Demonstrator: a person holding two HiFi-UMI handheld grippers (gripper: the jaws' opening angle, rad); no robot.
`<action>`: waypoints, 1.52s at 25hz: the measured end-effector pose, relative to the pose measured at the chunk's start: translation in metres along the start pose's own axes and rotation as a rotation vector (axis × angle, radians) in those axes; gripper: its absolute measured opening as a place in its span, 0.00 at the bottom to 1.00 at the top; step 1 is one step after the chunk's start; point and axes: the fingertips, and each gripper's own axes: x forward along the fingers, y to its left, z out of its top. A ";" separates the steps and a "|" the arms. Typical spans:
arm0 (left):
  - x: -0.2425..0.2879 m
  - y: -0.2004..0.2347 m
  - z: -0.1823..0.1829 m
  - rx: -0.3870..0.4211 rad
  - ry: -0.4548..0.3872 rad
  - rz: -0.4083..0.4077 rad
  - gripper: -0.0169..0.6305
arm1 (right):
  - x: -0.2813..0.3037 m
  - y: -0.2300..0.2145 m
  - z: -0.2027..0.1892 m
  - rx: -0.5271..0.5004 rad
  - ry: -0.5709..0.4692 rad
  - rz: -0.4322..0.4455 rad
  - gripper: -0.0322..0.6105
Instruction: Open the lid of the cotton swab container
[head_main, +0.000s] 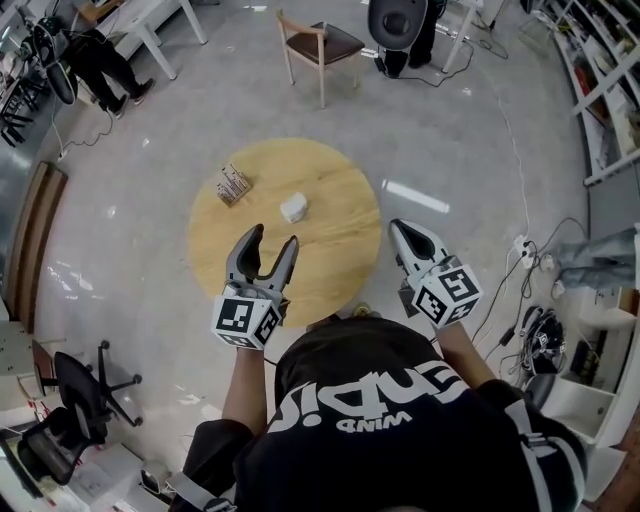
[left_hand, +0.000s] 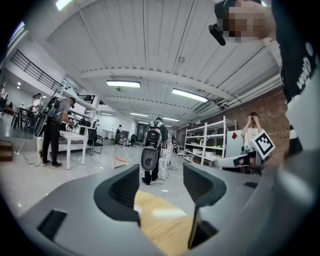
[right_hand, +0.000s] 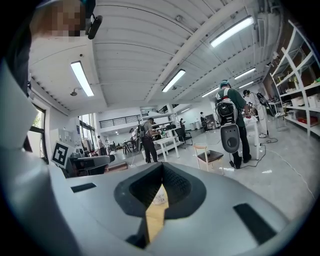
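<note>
Left gripper gaping, empty; right gripper closed tight, empty; I'm hovering both near table edge. Cotton swab container sitting mid-table, untouched. Bracing body with left, prying lid with right looking best.

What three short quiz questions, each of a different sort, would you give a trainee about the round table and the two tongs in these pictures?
1. True or false: the left tongs stand open with nothing between them.
2. Choose one. The right tongs are: A) wide open; B) shut and empty; C) shut on a lid.
3. Fill the gap. On the round wooden table, in the head view, the small white object lies to the ___ of the box of thin sticks.

Key: 1 true; 2 B; 3 right.
</note>
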 end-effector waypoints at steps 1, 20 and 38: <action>0.002 0.001 0.000 0.009 0.005 -0.008 0.44 | 0.001 0.000 0.000 0.000 0.000 -0.002 0.05; 0.047 0.032 -0.063 0.035 0.165 -0.076 0.54 | 0.012 -0.002 0.004 -0.002 0.006 -0.030 0.05; 0.106 0.101 -0.206 0.056 0.400 -0.038 0.54 | 0.030 -0.003 -0.011 0.003 0.080 -0.047 0.05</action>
